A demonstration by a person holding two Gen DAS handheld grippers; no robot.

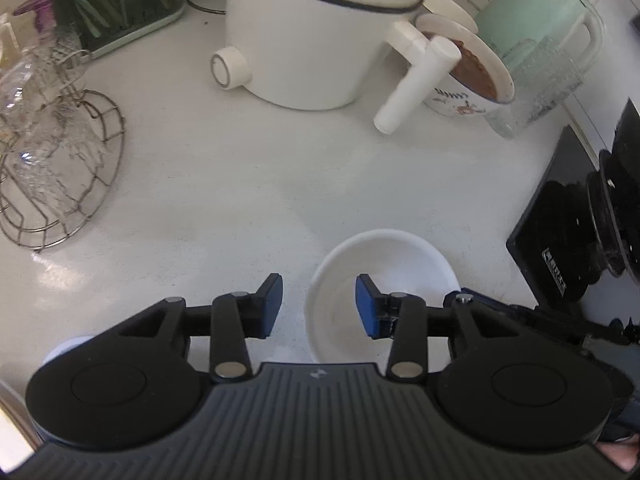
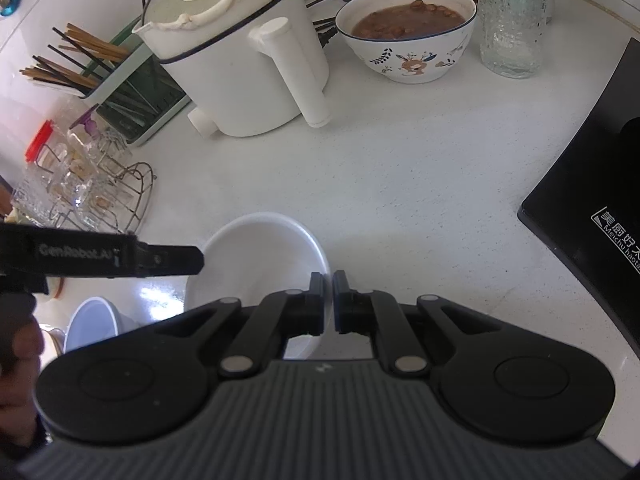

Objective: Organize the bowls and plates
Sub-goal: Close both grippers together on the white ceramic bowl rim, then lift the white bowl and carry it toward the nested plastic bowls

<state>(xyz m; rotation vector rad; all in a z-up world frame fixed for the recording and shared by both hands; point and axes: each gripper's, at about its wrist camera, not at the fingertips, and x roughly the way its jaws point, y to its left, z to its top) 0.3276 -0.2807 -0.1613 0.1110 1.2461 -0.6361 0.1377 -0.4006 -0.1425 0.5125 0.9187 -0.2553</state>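
An empty white bowl [image 1: 384, 264] sits on the white counter, also in the right wrist view [image 2: 260, 252]. My left gripper [image 1: 319, 306] is open, its jaws astride the bowl's left rim, one finger inside and one outside. My right gripper [image 2: 328, 304] is shut on the bowl's right rim. The left gripper's arm [image 2: 100, 258] reaches to the bowl's left edge in the right wrist view. A decorated bowl of brown soup [image 2: 406, 32] stands at the back, also in the left wrist view [image 1: 472, 72].
A white electric pot [image 2: 236, 48] with a long handle stands behind. A wire rack of glasses [image 1: 52, 152] is at left, a chopstick holder [image 2: 120, 80] behind it. A glass jug [image 2: 512, 16] and black appliance [image 2: 592, 200] are at right. A blue-rimmed bowl [image 2: 92, 320] sits lower left.
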